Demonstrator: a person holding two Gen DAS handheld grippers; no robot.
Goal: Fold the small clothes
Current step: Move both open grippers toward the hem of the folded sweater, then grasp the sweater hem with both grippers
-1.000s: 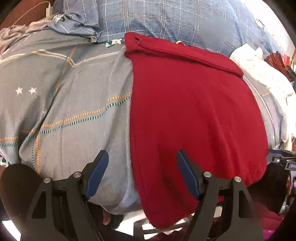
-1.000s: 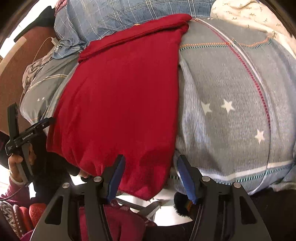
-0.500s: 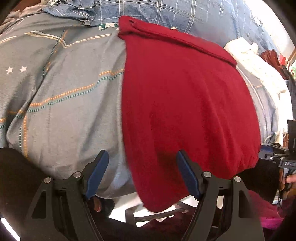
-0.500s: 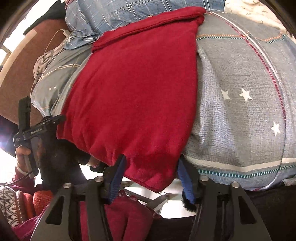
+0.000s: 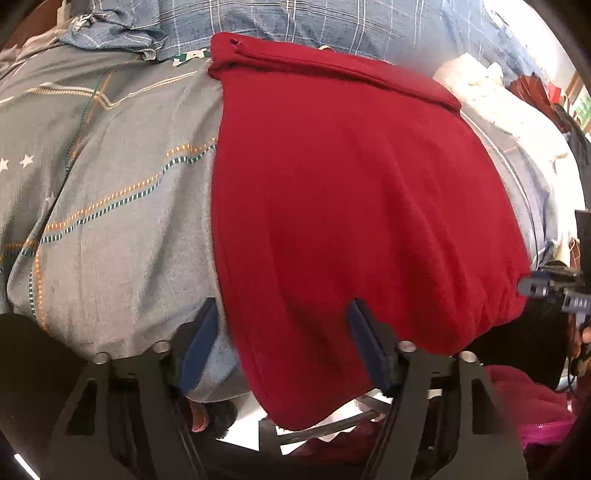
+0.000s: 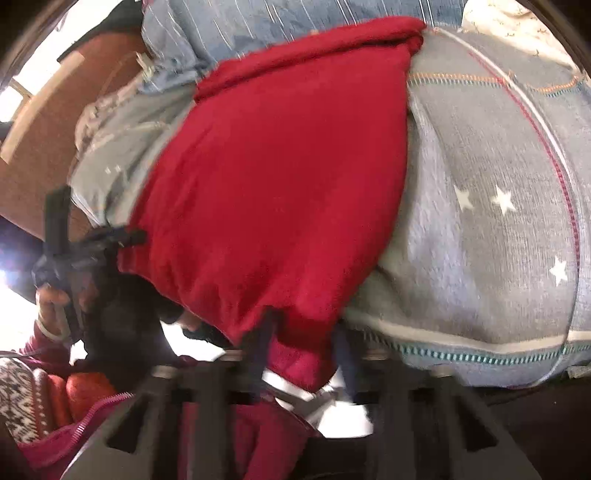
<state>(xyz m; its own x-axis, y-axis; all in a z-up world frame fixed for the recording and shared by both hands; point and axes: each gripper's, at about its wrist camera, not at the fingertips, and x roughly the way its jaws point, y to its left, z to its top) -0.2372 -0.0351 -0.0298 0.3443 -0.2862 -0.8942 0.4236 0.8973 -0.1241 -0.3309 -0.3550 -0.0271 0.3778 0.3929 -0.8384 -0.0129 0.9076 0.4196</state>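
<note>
A red garment (image 5: 351,206) lies spread on a grey star-print bedspread (image 5: 110,192), its near hem hanging over the bed's edge; it also shows in the right wrist view (image 6: 280,192). My left gripper (image 5: 284,343) is open, with the garment's near left corner between its blue-padded fingers (image 5: 365,343). My right gripper (image 6: 303,347) is open, with its fingers on either side of the near right corner of the hem; this view is blurred. Each gripper shows at the edge of the other's view, as with the left one (image 6: 74,254).
A blue plaid quilt (image 5: 295,22) is bunched at the far side of the bed. A cream cloth (image 5: 491,96) lies at the far right. A brown headboard or wall (image 6: 44,155) is at the left. The person's legs and the floor show below the bed edge.
Both grippers have moved forward onto the hanging hem, so the garment's near corners now sit between their fingers. The right gripper's jaws have narrowed. The garment lies as before.
</note>
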